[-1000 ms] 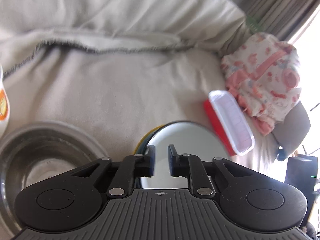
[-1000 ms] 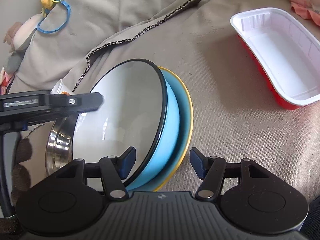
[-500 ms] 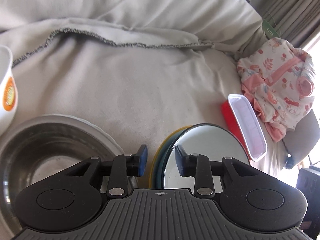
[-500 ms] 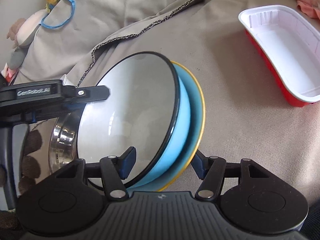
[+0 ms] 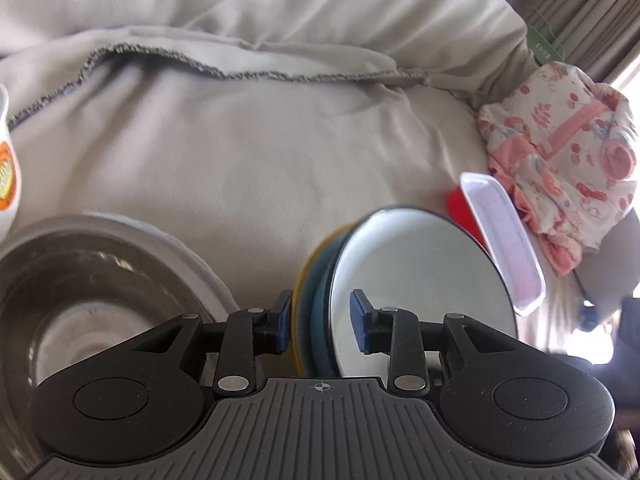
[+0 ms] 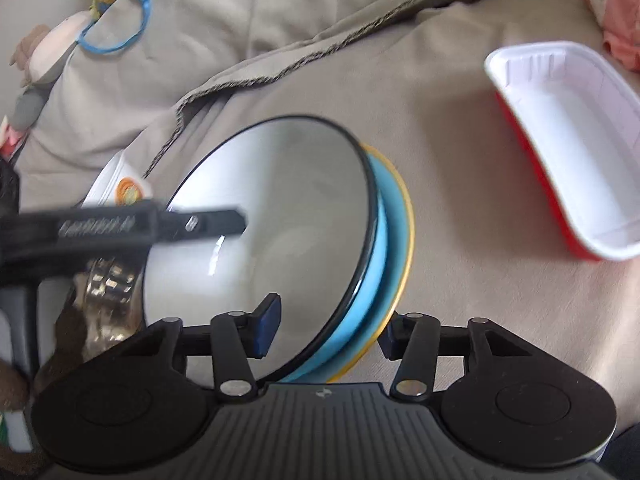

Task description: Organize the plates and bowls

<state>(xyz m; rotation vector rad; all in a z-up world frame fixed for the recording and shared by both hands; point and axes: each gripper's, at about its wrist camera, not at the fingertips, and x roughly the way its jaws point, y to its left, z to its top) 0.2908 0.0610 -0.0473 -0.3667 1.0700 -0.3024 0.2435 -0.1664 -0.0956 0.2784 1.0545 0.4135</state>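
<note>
A white-lined blue bowl [image 5: 420, 280] [image 6: 280, 208] sits in a blue plate with a yellow rim [image 5: 304, 280] [image 6: 396, 248]. Both are tipped up on edge on the beige bed cover. My left gripper [image 5: 320, 328] is open and straddles their rims: one pad is by the plate's back, the other stands inside the bowl, clear of its rim. It shows in the right wrist view as a black finger [image 6: 200, 220] across the bowl. My right gripper [image 6: 328, 332] has its jaws closing around the same bowl and plate; one pad is inside the bowl, the other at the plate's underside.
A steel bowl [image 5: 80, 288] [image 6: 104, 280] lies just left of the stack. A white cup with an orange logo [image 5: 6, 168] [image 6: 120, 188] is beyond it. A red and white tray [image 5: 504, 240] [image 6: 568, 160] and a pink patterned cloth [image 5: 560, 152] lie right.
My left gripper opened from a narrow pinch and now straddles both rims. The bowl and plate tipped more upright. My right gripper's jaws narrowed around them.
</note>
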